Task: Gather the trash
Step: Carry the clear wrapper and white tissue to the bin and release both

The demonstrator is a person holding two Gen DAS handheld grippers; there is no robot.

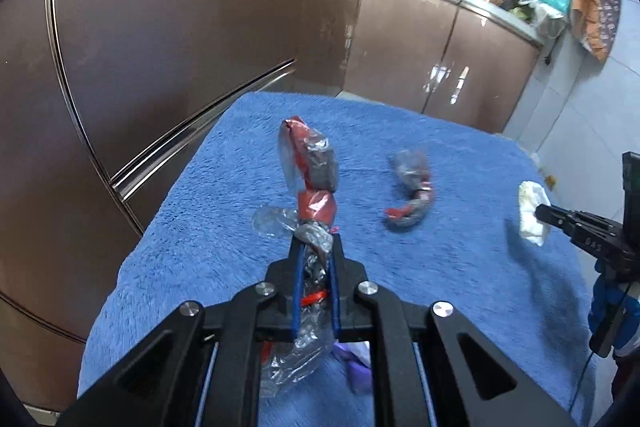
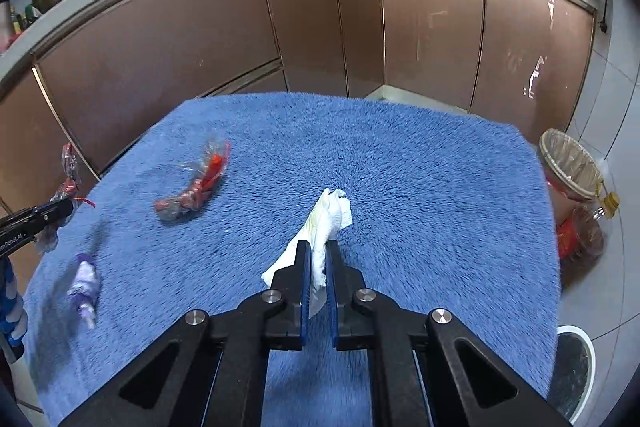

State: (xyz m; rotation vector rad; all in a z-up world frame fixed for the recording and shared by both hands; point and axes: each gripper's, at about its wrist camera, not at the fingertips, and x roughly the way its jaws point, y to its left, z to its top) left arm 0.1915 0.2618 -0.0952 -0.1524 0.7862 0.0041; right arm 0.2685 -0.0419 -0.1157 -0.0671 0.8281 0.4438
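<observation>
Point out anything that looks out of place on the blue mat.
Two bits of litter lie loose on the blue mat: a crumpled red-and-clear wrapper toward the left, and a small purple-and-white wrapper near the left front edge. Nothing looks spilled or broken.

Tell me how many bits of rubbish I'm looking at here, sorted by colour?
Red and clear plastic wrappers: 2, one held in the left hand-held gripper, one lying on the blue mat.
White tissue: 1, held in the right hand-held gripper.
Purple wrapper: 1, on the mat.
Total: 4.
</observation>
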